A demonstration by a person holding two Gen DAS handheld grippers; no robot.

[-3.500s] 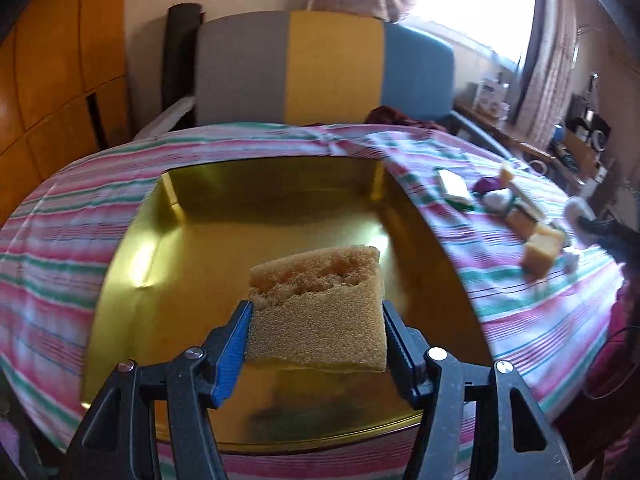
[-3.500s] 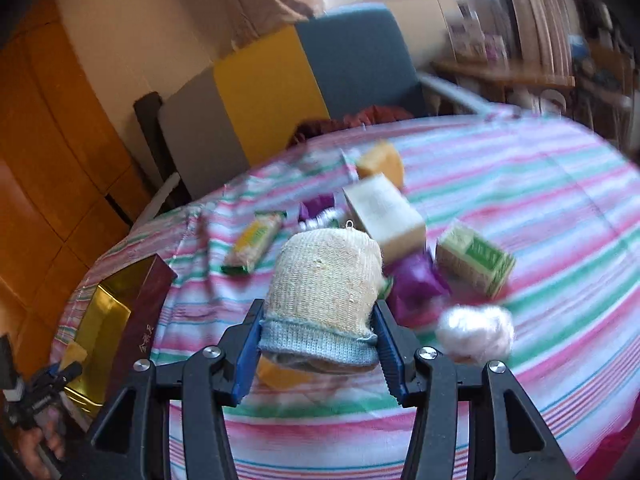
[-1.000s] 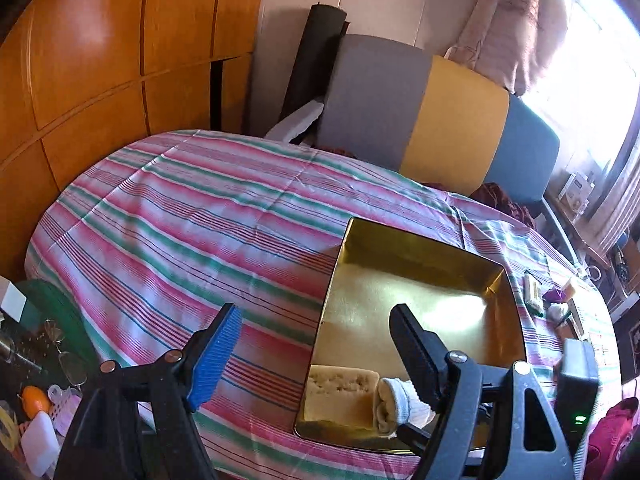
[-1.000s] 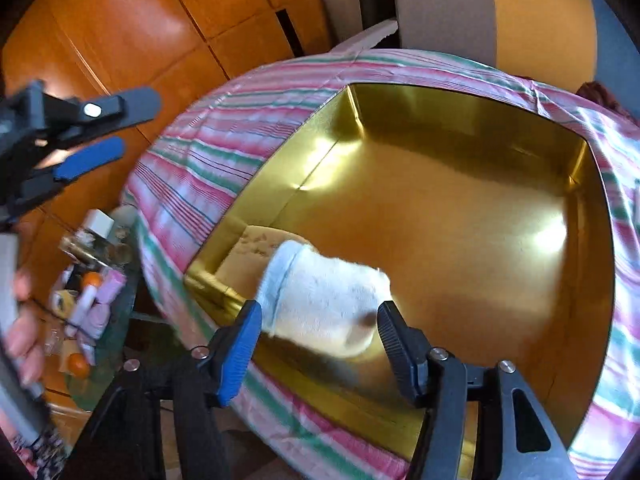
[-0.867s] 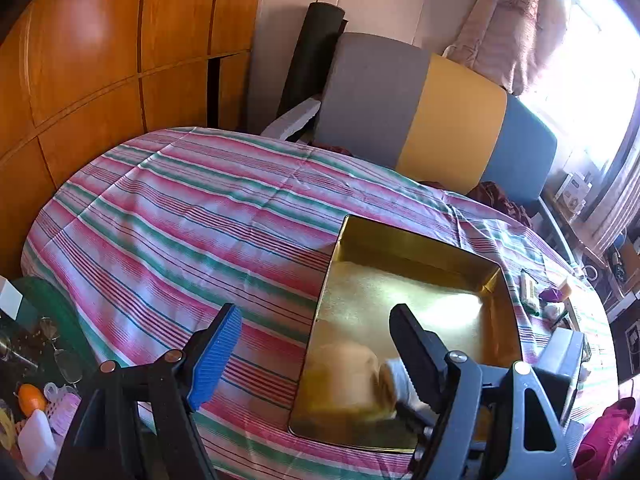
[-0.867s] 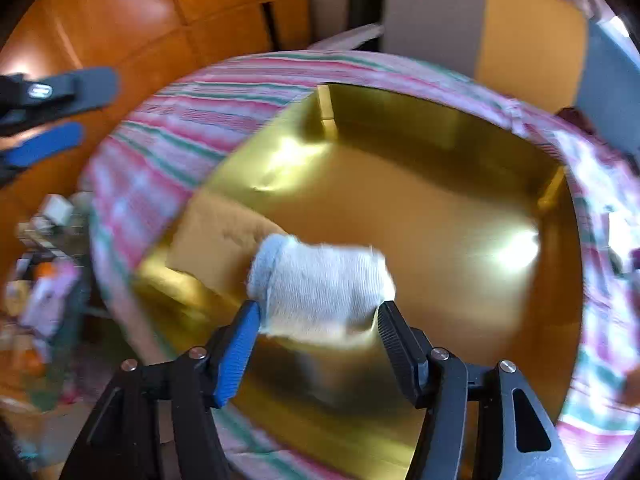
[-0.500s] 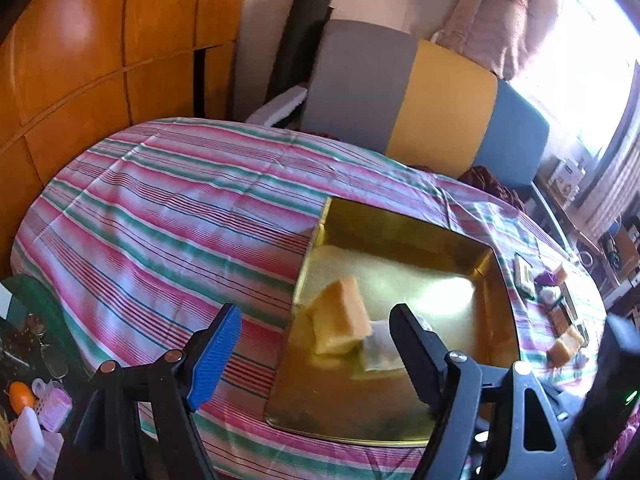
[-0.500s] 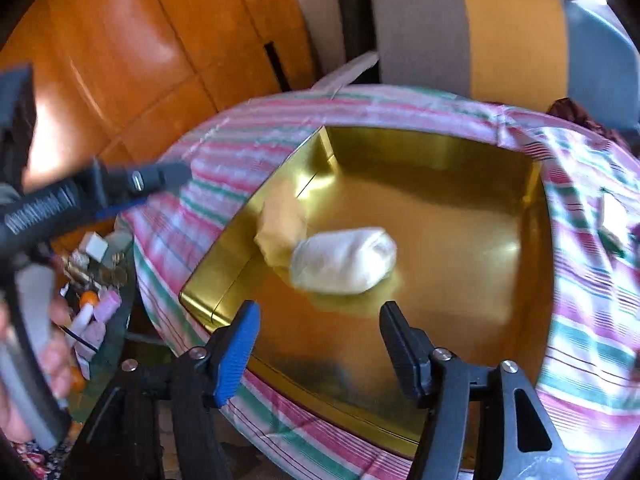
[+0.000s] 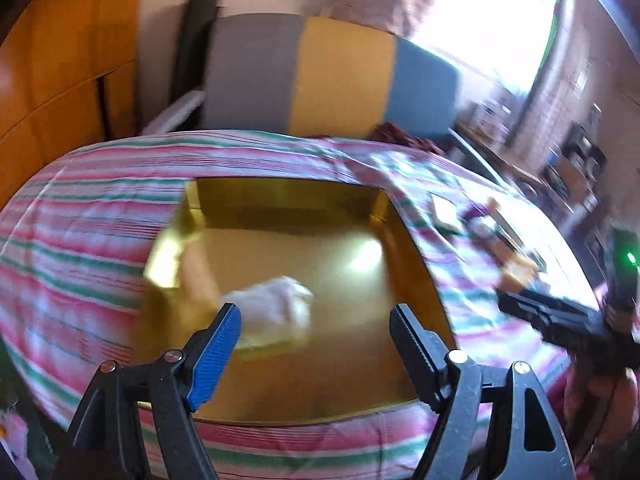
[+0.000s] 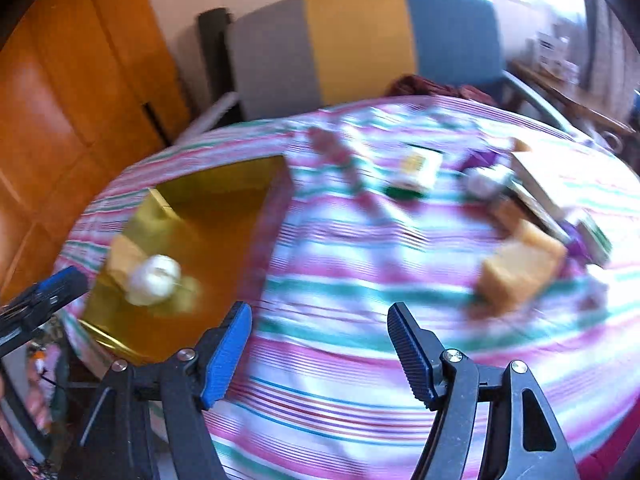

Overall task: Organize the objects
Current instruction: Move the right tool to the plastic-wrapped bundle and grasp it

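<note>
A shiny gold tray [image 9: 416, 256] [image 10: 248, 184] lies on the striped tablecloth. Inside it rest a rolled white sock [image 9: 276, 306] [image 10: 154, 274] and, just left of it, a tan sponge [image 9: 198, 268] [image 10: 122, 256]. My left gripper [image 9: 316, 332] hovers open above the tray's near side, nothing between its fingers. My right gripper [image 10: 320, 340] is over bare cloth to the right of the tray, its jaws opening and empty. It also shows as a black bar [image 9: 556, 320] at the right edge of the left wrist view. Blurred yellow sponge blocks [image 10: 520, 264] lie ahead of it, to the right.
More small items sit on the cloth [image 10: 340, 248] at the far right: a white-and-green packet [image 10: 416, 168], a purple wrapper [image 10: 480, 158] and flat boxes [image 10: 536, 184]. A grey, yellow and blue chair [image 9: 320, 76] stands behind the table, with wooden panels [image 10: 72, 100] on the left.
The right gripper let go of the white sock in the tray, pulled back and swung right over the cloth. The left gripper came closer to the tray and turned.
</note>
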